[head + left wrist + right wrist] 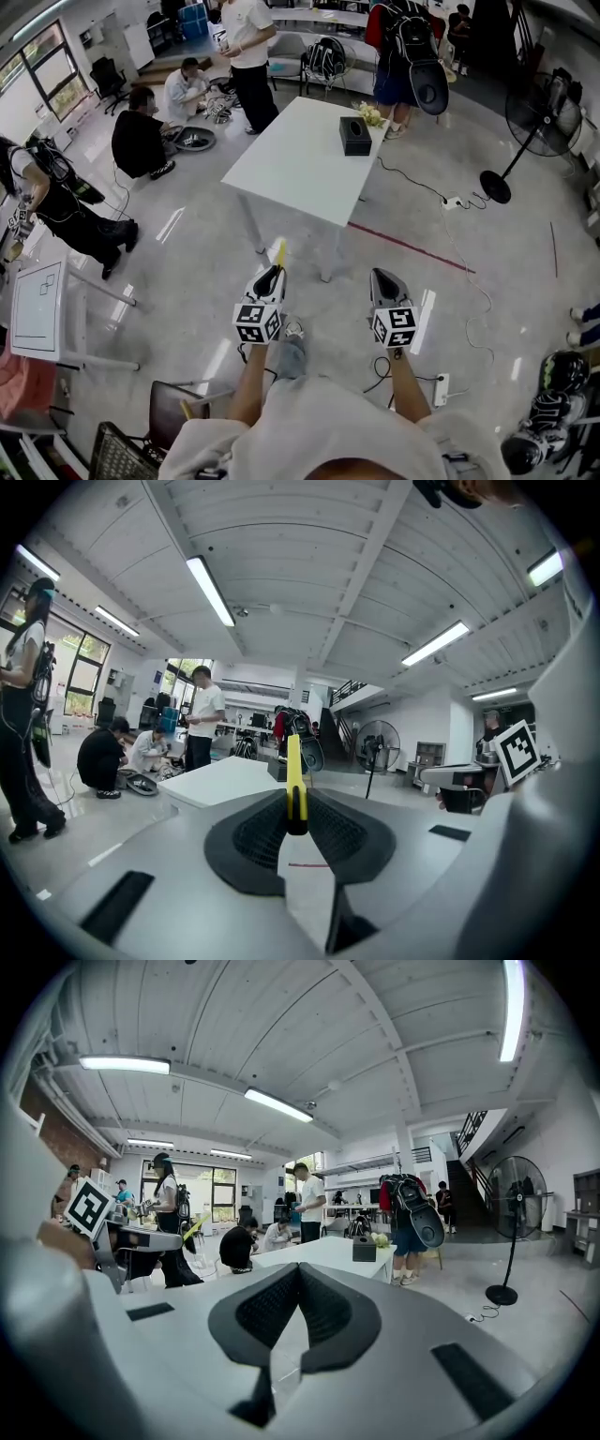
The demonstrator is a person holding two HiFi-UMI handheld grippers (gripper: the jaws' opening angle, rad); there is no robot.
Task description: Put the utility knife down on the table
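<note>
The yellow utility knife (295,782) stands upright between the dark pads of my left gripper (296,825), which is shut on it. In the head view the knife's tip (279,251) pokes out beyond the left gripper (269,278), over the floor a little short of the white table (291,164). My right gripper (382,279) is level with it to the right, also short of the table. In the right gripper view its jaws (298,1271) meet at the tips with nothing between them. The white table (323,1252) lies ahead of both.
A black box (354,136) and a small yellow bunch sit at the table's far edge. Several people crouch or stand beyond and to the left of the table. A standing fan (534,127) is at the right, with a cable and power strip (455,202) on the floor. A small white desk (42,314) stands at the left.
</note>
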